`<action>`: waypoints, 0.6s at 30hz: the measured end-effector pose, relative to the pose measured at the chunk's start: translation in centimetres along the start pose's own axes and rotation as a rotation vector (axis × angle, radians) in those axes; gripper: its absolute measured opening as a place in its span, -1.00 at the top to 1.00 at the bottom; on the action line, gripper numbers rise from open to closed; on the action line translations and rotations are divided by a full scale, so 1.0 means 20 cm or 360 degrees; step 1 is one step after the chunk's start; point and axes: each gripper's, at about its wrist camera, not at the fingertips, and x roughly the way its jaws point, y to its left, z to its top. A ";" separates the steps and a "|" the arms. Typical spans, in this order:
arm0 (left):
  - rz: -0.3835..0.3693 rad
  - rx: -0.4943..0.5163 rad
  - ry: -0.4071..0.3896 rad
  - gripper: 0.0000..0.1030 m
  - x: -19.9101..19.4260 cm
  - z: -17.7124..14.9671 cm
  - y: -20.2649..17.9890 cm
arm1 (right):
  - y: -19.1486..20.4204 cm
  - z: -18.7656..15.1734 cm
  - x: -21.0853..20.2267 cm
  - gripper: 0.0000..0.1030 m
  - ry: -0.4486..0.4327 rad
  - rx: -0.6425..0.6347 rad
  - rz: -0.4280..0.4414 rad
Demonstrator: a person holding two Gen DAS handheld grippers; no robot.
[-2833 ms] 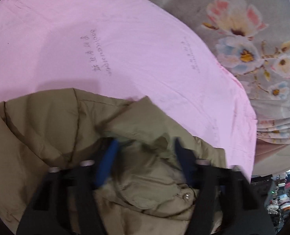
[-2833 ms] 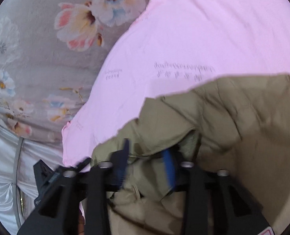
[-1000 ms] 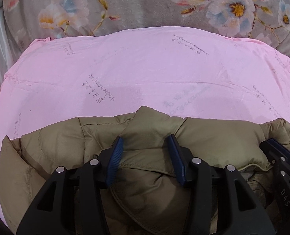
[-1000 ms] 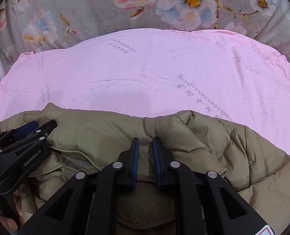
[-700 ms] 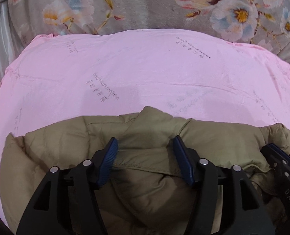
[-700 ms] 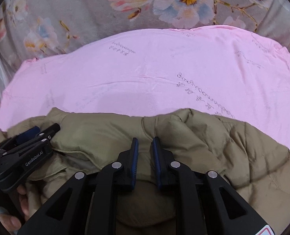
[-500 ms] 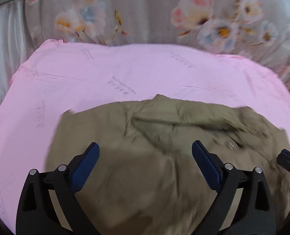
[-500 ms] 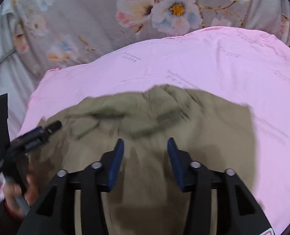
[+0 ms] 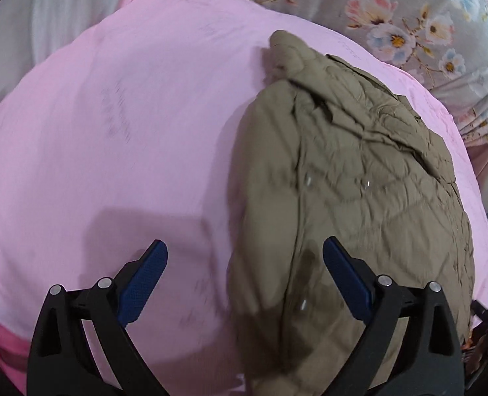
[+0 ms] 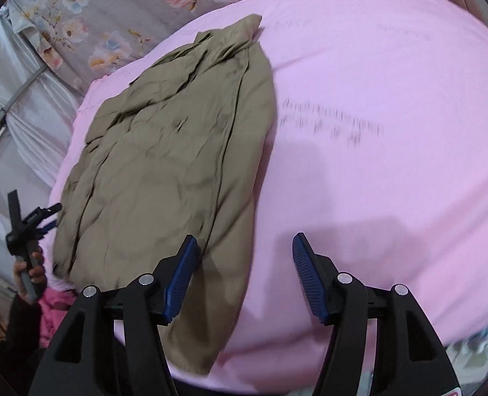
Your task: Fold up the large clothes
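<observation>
We see grey print on the pink sheet (image 10: 375, 99), too blurred to read. The jacket (image 9: 359, 181) lies folded on it, with bare sheet wide beside. Our left gripper (image 9: 244, 277) hangs wide open over the jacket's edge, holding nothing; our right gripper (image 10: 244, 270) is opening, empty, tilted downward.

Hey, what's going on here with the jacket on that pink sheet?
A person with a gripper in each hand is folding an olive quilted jacket on a pink sheet. The jacket lies folded lengthwise into a long strip, and neither gripper holds it. The left gripper is wide open above the jacket's near end. The right gripper has nothing between its jaws, which are opening beside the jacket's edge.
</observation>
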 end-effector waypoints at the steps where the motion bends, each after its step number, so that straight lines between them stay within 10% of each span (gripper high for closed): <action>1: -0.0034 -0.0051 0.0018 -0.80 -0.01 -0.04 0.03 | 0.01 -0.03 -0.01 -0.19 -0.0004 -0.0006 0.0027; 12: -0.0201 -0.0010 0.0051 -0.73 -0.09 -0.23 -0.11 | 0.14 -0.26 0.06 -0.15 0.0031 0.0051 0.0332; 16: -0.0216 0.0027 0.0080 0.26 -0.10 -0.24 -0.18 | 0.13 -0.22 0.02 0.74 -0.0086 0.0121 0.0358; 18: -0.0216 0.0032 0.0065 0.70 -0.14 -0.23 -0.19 | 0.17 -0.18 -0.06 0.83 -0.0185 0.0071 0.0357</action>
